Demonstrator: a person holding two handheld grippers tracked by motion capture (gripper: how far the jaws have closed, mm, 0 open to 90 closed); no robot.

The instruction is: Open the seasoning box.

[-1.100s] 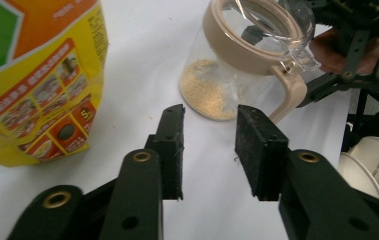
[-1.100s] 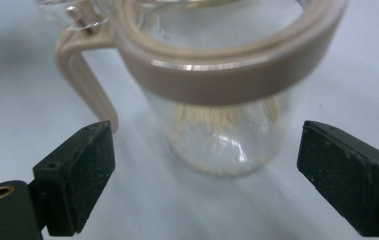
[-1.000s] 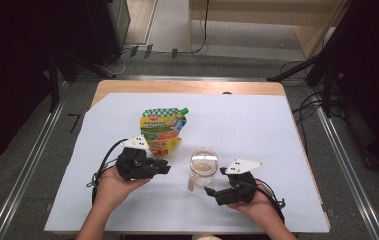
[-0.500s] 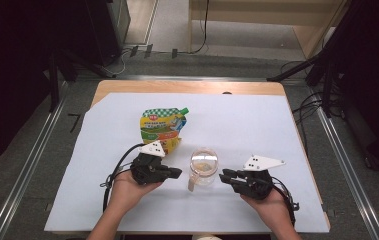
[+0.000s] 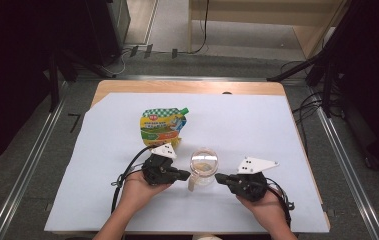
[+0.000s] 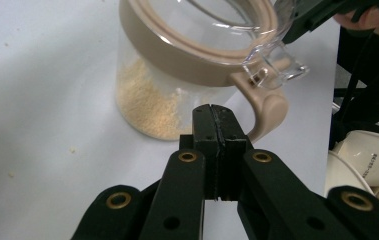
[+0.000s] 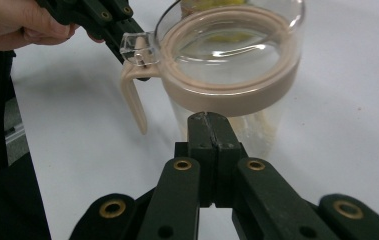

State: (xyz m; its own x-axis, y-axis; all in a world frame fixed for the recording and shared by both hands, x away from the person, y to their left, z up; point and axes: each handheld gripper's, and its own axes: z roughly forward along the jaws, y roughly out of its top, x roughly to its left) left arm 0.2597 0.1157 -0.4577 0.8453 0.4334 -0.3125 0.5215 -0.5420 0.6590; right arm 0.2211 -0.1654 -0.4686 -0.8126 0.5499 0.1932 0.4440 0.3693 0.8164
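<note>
White sheet (image 5: 257,130) covers wooden table (image 5: 187,87); grey floor (image 5: 22,165) around.

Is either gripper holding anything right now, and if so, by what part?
Nothing is held. The left gripper and right gripper are both shut with nothing between their pads, each pointing at the lidded jar from opposite sides.

Print is present on the green-and-yellow pouch (image 5: 162,126) lying on the white sheet just beyond the clear jar (image 5: 203,165), but the lettering is too small and blurred to read. In the left gripper view, a short dark line of print sits on a white object (image 6: 367,162) to the right of the jar, also illegible.
</note>
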